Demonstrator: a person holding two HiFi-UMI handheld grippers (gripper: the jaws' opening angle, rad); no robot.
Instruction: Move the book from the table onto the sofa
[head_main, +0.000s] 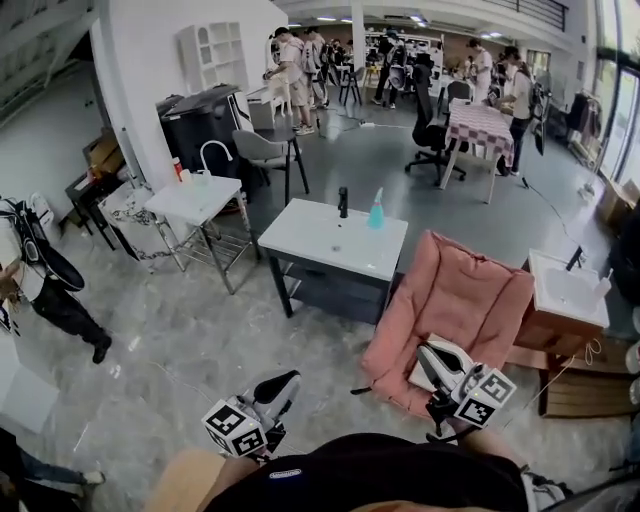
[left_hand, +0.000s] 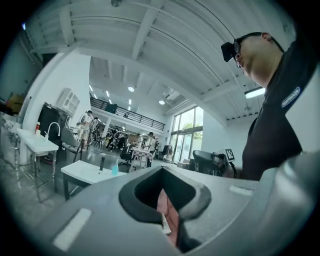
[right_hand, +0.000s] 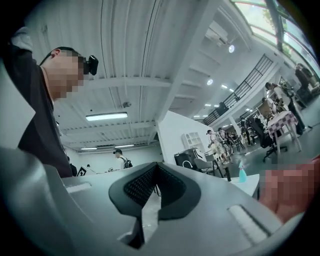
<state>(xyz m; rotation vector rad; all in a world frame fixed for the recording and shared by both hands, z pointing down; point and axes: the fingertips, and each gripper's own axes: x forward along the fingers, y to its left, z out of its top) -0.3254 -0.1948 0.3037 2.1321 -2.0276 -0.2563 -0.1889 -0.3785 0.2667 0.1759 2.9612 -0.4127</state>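
Observation:
The pink sofa chair (head_main: 450, 295) stands right of the white table (head_main: 300, 235). On the table I see only a black upright thing (head_main: 342, 202) and a blue spray bottle (head_main: 377, 210); no book shows there. A white flat thing (head_main: 422, 380), maybe the book, lies on the sofa seat, mostly hidden behind my right gripper (head_main: 427, 352). In the left gripper view a white edge (left_hand: 165, 223) shows against the pink sofa (left_hand: 163, 202) through the slit between the jaws. My left gripper (head_main: 290, 380) hangs over the floor left of the sofa. Both grippers are shut and hold nothing.
A white sink stand (head_main: 195, 200) is at the left and a wooden stand with a basin (head_main: 565, 295) at the right of the sofa. A person (head_main: 40, 280) stands at the far left. Further back are a checkered table (head_main: 480, 120), an office chair (head_main: 430, 130) and several people.

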